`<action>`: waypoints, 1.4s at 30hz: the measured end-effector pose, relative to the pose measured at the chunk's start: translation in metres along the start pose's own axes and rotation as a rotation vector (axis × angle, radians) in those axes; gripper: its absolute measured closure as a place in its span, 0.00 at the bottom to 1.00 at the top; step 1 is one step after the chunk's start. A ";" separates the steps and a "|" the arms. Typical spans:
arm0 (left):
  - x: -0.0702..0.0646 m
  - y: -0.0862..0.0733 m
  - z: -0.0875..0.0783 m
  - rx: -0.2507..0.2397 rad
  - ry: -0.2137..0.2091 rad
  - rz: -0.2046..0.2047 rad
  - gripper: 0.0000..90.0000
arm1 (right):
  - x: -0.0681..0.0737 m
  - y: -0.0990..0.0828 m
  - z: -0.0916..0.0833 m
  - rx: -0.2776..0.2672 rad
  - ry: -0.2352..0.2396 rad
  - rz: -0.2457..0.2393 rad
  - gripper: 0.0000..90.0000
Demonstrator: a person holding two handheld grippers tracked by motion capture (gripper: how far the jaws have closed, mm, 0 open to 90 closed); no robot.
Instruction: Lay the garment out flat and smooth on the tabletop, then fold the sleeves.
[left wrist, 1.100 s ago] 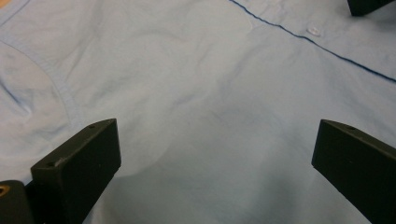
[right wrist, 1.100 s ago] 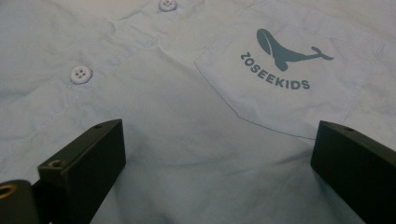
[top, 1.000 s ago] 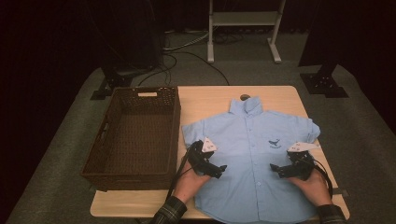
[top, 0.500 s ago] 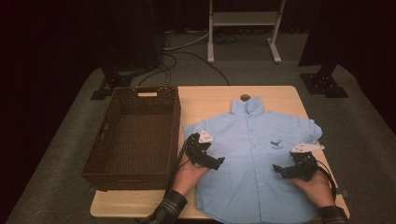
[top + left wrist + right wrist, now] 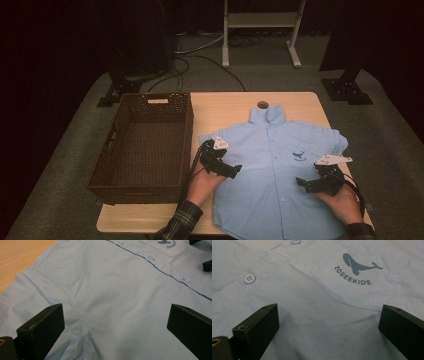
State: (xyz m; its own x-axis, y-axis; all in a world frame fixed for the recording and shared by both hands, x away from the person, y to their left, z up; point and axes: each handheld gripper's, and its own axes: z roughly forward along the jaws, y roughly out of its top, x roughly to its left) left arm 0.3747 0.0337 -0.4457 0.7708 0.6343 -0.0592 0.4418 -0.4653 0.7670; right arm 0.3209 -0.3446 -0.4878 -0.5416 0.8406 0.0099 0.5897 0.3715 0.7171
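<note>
One shirt [image 5: 272, 170], one basket [image 5: 142, 145], two tools, left [image 5: 235, 170] and right [image 5: 300, 182], seemingly both spread apart.

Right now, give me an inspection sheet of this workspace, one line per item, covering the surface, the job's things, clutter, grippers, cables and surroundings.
Surface: light wooden table with a round hole near its far edge.
Job's things: light blue shirt spread flat, buttoned, collar toward the far edge; chest pocket printed with a whale and ZOSEEKIDS.
Clutter: brown wicker basket, empty, at the table's left side.
Grippers: left gripper over the shirt's sleeve seam, jaws wide open; right gripper near the pocket, jaws wide open; neither holds cloth.
Cables: a black cable trails from the left gripper; more cables lie on the floor beyond.
Surroundings: grey carpet, a white frame stand, black stand feet, dark curtains.
</note>
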 end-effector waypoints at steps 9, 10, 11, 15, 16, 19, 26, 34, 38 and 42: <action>0.008 0.006 0.004 -0.015 0.017 -0.024 0.00 | -0.006 -0.012 -0.012 0.000 -0.019 0.018 0.02; 0.009 0.006 0.004 -0.014 0.018 -0.027 0.00 | -0.006 -0.012 -0.012 0.001 -0.019 0.018 0.02; 0.009 0.007 0.005 -0.018 0.019 -0.031 0.00 | -0.006 -0.012 -0.012 0.001 -0.020 0.019 0.02; 0.013 0.008 0.007 -0.022 0.022 -0.037 0.00 | -0.006 -0.012 -0.012 0.001 -0.020 0.019 0.02; 0.014 0.009 0.007 -0.025 0.021 -0.039 0.00 | -0.006 -0.012 -0.012 0.001 -0.020 0.019 0.02; 0.016 0.012 0.007 -0.037 0.023 -0.046 0.00 | -0.006 -0.012 -0.012 0.001 -0.020 0.019 0.02; 0.021 0.018 0.009 -0.049 0.027 -0.067 0.00 | -0.006 -0.012 -0.012 0.001 -0.020 0.019 0.02; 0.032 0.027 0.011 -0.046 0.070 -0.087 0.00 | -0.006 -0.012 -0.012 0.001 -0.020 0.019 0.02; 0.039 0.028 0.014 -0.043 0.087 -0.101 0.00 | -0.006 -0.012 -0.012 0.001 -0.020 0.019 0.02; 0.045 0.028 0.017 -0.022 0.104 -0.112 0.01 | -0.006 -0.012 -0.012 0.001 -0.019 0.019 0.02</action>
State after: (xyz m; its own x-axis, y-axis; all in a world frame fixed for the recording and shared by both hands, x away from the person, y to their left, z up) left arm 0.4294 0.0384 -0.4374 0.6650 0.7425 -0.0800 0.5113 -0.3746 0.7734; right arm 0.3101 -0.3590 -0.4879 -0.5185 0.8550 0.0102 0.6006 0.3556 0.7161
